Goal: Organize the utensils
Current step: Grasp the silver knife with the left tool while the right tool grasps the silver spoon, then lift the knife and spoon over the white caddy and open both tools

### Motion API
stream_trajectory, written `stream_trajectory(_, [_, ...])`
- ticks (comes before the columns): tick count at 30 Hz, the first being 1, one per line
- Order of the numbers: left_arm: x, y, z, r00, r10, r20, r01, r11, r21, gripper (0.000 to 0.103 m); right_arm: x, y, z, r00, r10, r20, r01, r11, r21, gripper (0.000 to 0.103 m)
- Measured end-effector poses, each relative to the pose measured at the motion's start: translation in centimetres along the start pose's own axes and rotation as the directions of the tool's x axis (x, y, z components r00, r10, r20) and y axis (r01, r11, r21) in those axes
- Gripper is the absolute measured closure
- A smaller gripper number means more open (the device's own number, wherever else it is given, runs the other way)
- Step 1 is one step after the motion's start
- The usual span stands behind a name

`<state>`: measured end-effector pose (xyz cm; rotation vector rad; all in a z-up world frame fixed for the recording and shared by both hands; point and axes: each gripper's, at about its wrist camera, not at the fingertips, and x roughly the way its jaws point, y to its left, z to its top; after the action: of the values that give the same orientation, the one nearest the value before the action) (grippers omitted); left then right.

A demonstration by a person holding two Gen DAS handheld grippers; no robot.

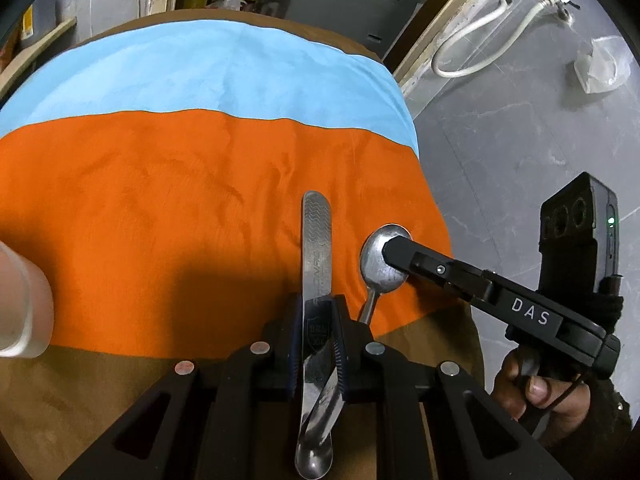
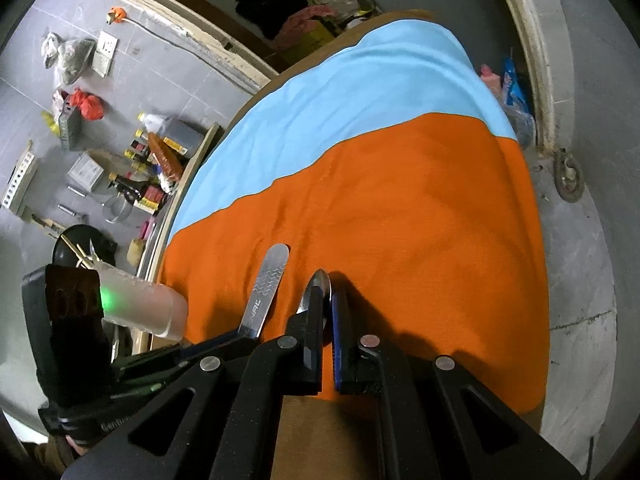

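Near the tabletop's (image 1: 48, 400) front right corner, the left tongs (image 1: 316, 344) clamp two flat steel utensil handles (image 1: 316, 248) while the right tongs (image 1: 394, 254) pinch the shiny steel spoon's (image 1: 374, 268) bowl on the orange cloth (image 1: 160, 200); I'd lift it slowly, gripping firmly.

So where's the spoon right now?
The spoon lies on the orange cloth, its bowl pinched by the right claw, beside the flat metal utensil that the left claw holds.
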<state>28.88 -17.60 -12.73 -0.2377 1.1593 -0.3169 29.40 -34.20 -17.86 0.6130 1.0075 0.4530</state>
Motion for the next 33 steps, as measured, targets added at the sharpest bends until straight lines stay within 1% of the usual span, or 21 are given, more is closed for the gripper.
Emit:
stream_trajectory(4, [-1.1,0.1,-1.2,1.0,0.018,0.004,-0.018,0.998,0.059,0.09,-0.6,1.0,-1.1,1.0,-0.025,0.007,0.025,0.999,-0.032,0.099])
stream_trajectory(6, [-1.8,0.5,-1.7,1.0,0.003,0.005,-0.003,0.997,0.076,0.09,-1.0,1.6,-1.7,0.999,-0.04,-0.002,0.039,0.998,-0.051,0.099])
stream_trajectory(8, [-2.4,1.1,-2.1,1.0,-0.015,0.006,0.015,0.998,0.067,0.09,-1.2,1.8,-2.1,0.999,-0.051,-0.01,0.05,0.997,-0.065,0.099])
stream_trajectory(10, [-2.9,1.5,-2.4,1.0,-0.017,0.011,0.016,0.998,0.059,0.09,-1.5,1.7,-2.4,0.999,-0.054,-0.004,0.053,0.996,-0.065,0.099])
stream_trajectory(11, [-3.1,1.6,-2.5,1.0,-0.014,0.016,0.013,0.998,0.059,0.1,-1.7,1.5,-2.4,0.999,-0.054,-0.001,0.054,0.996,-0.065,0.099])
stream_trajectory(14, [-3.1,2.0,-2.7,1.0,-0.026,0.002,0.026,0.999,0.045,0.101,-2.3,2.1,-2.9,0.997,-0.072,0.014,0.073,0.994,-0.082,0.1])
stream_trajectory(17, [-3.1,1.9,-2.9,0.999,-0.04,0.003,0.04,0.997,0.061,0.101,-3.2,3.2,-3.7,0.995,-0.095,0.035,0.098,0.99,-0.103,0.1])
stream_trajectory(20, [-3.2,2.3,-3.1,0.998,-0.064,-0.003,0.064,0.996,0.055,0.101,-4.2,4.0,-4.3,0.992,-0.116,0.055,0.122,0.985,-0.12,0.1])
stream_trajectory(23, [-3.6,2.3,-3.3,0.998,-0.064,0.004,0.064,0.996,0.07,0.101,-5.2,5.0,-5.0,0.985,-0.144,0.09,0.155,0.979,-0.131,0.1])
stream_trajectory(24, [-4.2,2.3,-3.7,0.998,-0.064,0.02,0.062,0.995,0.082,0.101,-5.7,5.5,-5.3,0.982,-0.153,0.109,0.167,0.977,-0.134,0.1])
stream_trajectory(27, [-6.5,2.0,-4.7,0.993,-0.061,0.102,0.047,0.99,0.135,0.101,-7.1,6.7,-5.9,0.97,-0.173,0.168,0.198,0.969,-0.147,0.101])
stream_trajectory(28, [-7.2,2.1,-5.0,0.99,-0.068,0.127,0.05,0.989,0.14,0.101,-7.9,7.5,-6.2,0.961,-0.183,0.206,0.217,0.964,-0.156,0.101])
stream_trajectory(30, [-8.9,2.5,-5.6,0.979,-0.084,0.184,0.055,0.986,0.155,0.101,-9.0,8.9,-6.9,0.945,-0.196,0.262,0.246,0.954,-0.171,0.101])
stream_trajectory(32, [-10.9,2.8,-6.1,0.964,-0.094,0.25,0.05,0.983,0.178,0.101,-9.8,10.2,-7.4,0.929,-0.208,0.307,0.273,0.944,-0.185,0.101])
stream_trajectory(33, [-11.6,2.9,-6.3,0.959,-0.097,0.268,0.048,0.982,0.183,0.101,-10.2,11.1,-7.8,0.917,-0.216,0.335,0.291,0.937,-0.194,0.101])
